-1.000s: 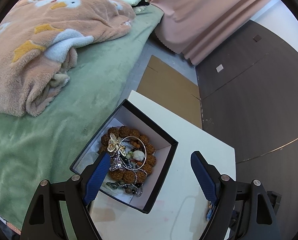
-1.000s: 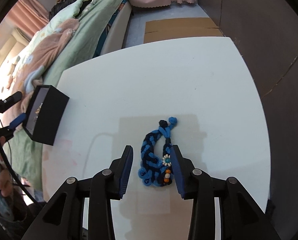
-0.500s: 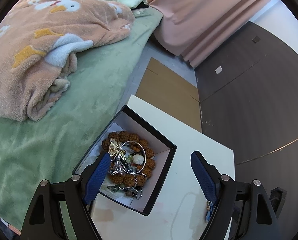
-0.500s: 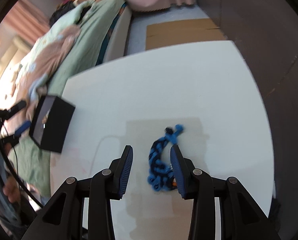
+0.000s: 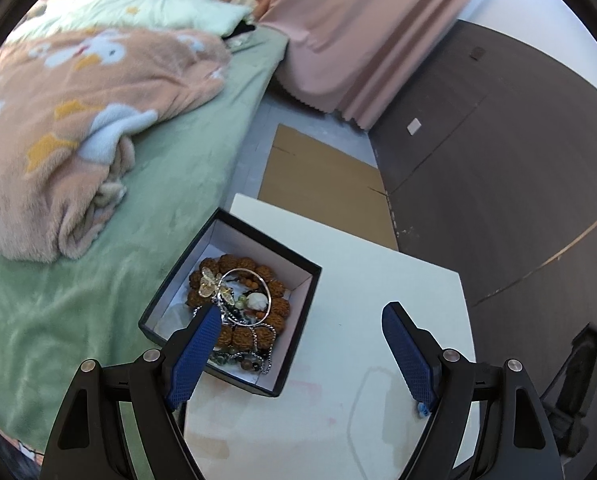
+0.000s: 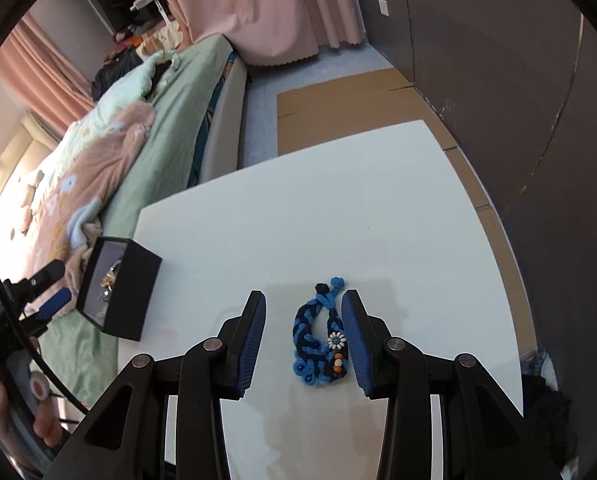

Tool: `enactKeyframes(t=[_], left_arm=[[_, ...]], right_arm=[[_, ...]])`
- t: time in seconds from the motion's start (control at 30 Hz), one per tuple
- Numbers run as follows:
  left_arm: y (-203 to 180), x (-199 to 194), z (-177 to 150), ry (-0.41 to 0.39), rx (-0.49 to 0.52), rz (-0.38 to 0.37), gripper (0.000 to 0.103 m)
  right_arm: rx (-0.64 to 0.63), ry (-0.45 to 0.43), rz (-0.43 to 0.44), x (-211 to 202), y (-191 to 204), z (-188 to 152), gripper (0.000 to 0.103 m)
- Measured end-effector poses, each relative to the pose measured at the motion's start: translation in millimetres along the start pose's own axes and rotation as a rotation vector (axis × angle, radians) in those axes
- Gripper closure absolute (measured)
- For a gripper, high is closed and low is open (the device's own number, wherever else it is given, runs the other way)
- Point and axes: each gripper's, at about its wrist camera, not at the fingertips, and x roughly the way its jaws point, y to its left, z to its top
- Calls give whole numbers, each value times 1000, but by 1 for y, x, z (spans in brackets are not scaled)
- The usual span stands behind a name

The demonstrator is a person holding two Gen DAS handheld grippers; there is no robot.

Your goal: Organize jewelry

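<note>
A black jewelry box (image 5: pixel 298 320) with a white inside stands at the left edge of the white table (image 5: pixel 378 280). It holds a brown bead bracelet (image 5: pixel 278 308), a gold butterfly piece, a silver bangle and chains. My left gripper (image 5: pixel 302 310) hovers open above the box's near side, holding nothing. In the right wrist view a blue braided bracelet (image 6: pixel 318 344) with a small flower charm lies flat on the table. My right gripper (image 6: pixel 303 298) straddles it from above, open, with a clear gap at the left finger. The box (image 6: pixel 122 292) and the left gripper (image 6: pixel 54 304) show far left.
A bed with a green sheet (image 5: pixel 98 300) and a peach blanket (image 5: pixel 78 120) runs along the table's left edge. Flat cardboard (image 5: pixel 322 184) lies on the floor beyond the table. A dark wall (image 6: pixel 518 100) stands to the right, pink curtains (image 5: pixel 358 32) behind.
Both grippers have lifted a little, so the box and the blue bracelet look smaller and farther. The bracelet still lies on the table. Neither opening has changed.
</note>
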Motion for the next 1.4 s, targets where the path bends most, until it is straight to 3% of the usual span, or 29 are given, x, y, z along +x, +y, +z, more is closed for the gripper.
enactKeyframes(t=[0.03,0.1,0.27,0.47,0.73,0.83,0.87,0.93,1.4], left_arm=[[-3,-2,-1,-7,15,3,20],[-9,-4,-4,-19,41,8,20],[-22,-8,-9,-47,93,18,20],[-41,-13,-15,-84,171,26,20],[-59,-20,-22,-137,254,38,20],[-64,-24,-25,-160,280,46,19],[-65,-25,-26,-169,290,51,17],[-68,-27,-27,-184,305,56,2],[-76,-26,-32,-202,351,59,1]], right_arm=[[0,-7,3,-2,1,-1,61],[0,-26,7,-7,3,-2,49],[2,-65,6,-15,8,-2,46],[3,-100,-31,-19,12,-2,32],[-28,-92,-7,-17,27,-5,24],[-38,-93,-17,-16,31,-6,14],[-42,-97,-21,-16,31,-6,13],[-49,-109,-21,-18,33,-7,12],[-32,-123,-3,-18,42,-5,9]])
